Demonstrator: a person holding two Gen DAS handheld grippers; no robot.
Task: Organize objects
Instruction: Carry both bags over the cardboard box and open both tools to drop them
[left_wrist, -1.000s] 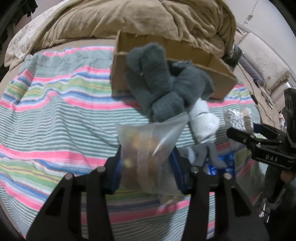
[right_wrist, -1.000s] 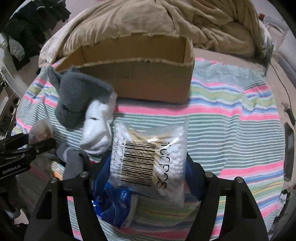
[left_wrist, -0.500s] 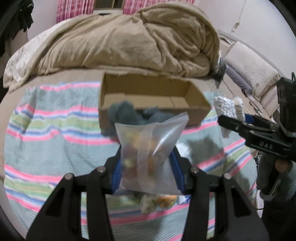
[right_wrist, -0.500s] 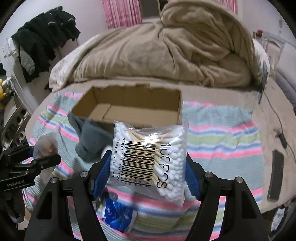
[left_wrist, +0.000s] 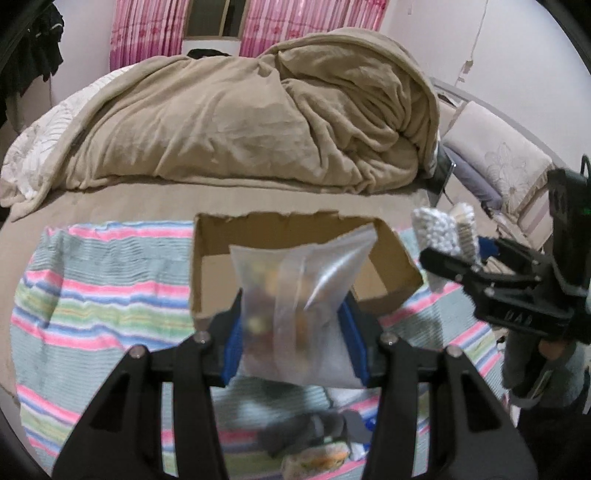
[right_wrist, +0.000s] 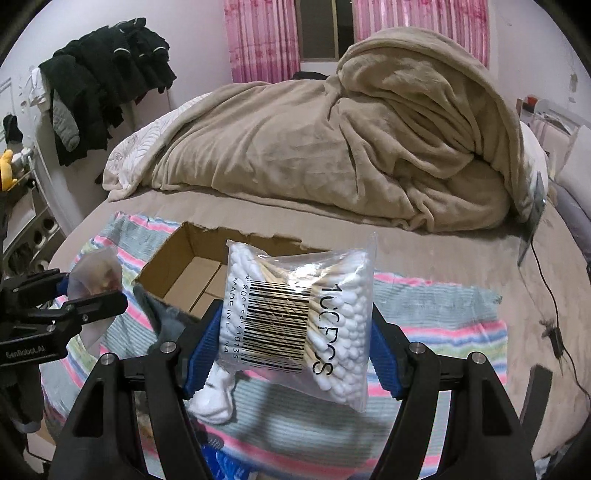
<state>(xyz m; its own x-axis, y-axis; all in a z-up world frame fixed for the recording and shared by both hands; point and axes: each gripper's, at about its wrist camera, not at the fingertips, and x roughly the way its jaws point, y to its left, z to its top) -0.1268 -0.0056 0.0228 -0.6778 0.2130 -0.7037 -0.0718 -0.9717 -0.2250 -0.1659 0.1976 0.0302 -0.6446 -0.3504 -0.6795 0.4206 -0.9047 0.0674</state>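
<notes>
Left wrist view: our left gripper (left_wrist: 293, 328) squeezes a frosted bag (left_wrist: 299, 306) above the cardboard box (left_wrist: 207, 254) | our right gripper (right_wrist: 291, 332) squeezes a cotton swab bag (right_wrist: 295, 317) near that box's right side

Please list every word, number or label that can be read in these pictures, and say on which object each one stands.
"GenRobot.AI": on the body of the left claw, in the right wrist view.
"MADE IN C": on the cotton swab bag; the rest is cut off.
"100PCS", apparently: same bag, letters creased.
Digits beside the barcode: only partly legible.
Lettering on the right claw: blurred, unreadable.
</notes>
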